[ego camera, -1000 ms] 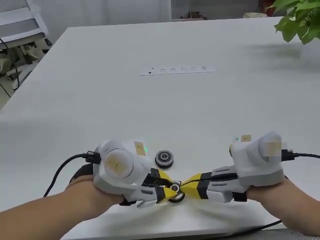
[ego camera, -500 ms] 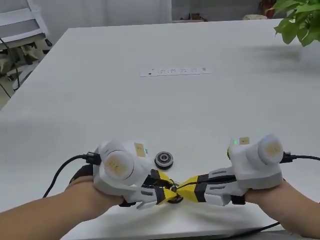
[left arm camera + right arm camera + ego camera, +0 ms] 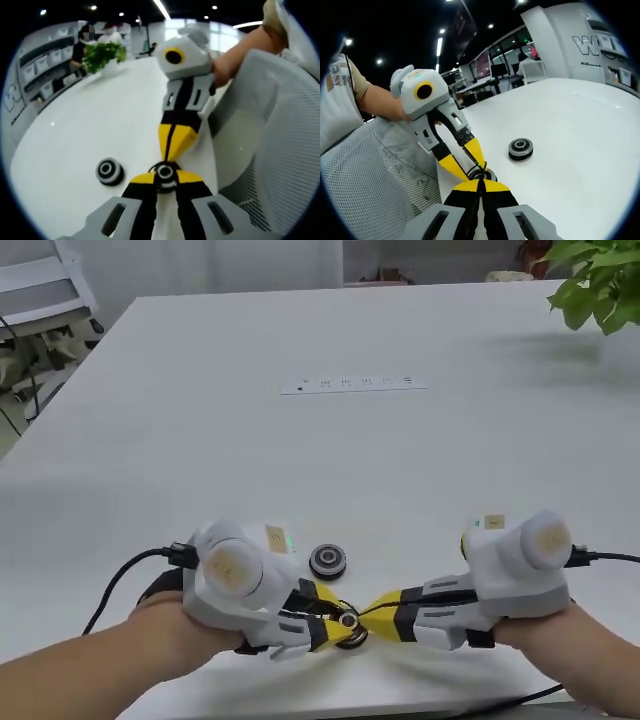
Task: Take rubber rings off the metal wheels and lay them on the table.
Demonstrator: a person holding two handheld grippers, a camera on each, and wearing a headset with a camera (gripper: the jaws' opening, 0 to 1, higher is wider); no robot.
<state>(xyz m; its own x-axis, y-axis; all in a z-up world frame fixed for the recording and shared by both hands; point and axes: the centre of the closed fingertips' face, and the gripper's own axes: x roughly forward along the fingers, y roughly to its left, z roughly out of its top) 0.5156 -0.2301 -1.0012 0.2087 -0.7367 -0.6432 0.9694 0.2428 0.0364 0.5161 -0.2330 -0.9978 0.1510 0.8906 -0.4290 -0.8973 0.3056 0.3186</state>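
A small metal wheel (image 3: 347,621) with a black rubber ring is held just above the front edge of the white table (image 3: 300,460). My left gripper (image 3: 335,626) comes in from the left and is shut on this wheel (image 3: 165,171) with its yellow tips on either side. From the right, my right gripper (image 3: 368,615) meets it; its jaws are pressed together at the wheel's rim (image 3: 482,174), pinching the ring. A second ringed wheel (image 3: 328,560) lies flat on the table just behind the grippers.
A flush power strip (image 3: 354,384) sits mid-table, and a green plant (image 3: 600,285) stands at the far right corner. A white mesh chair (image 3: 270,150) is close behind the near table edge. Bare tabletop stretches beyond the second wheel.
Both grippers stay locked at the same wheel near the front edge, shifting only slightly. The second wheel has not moved.
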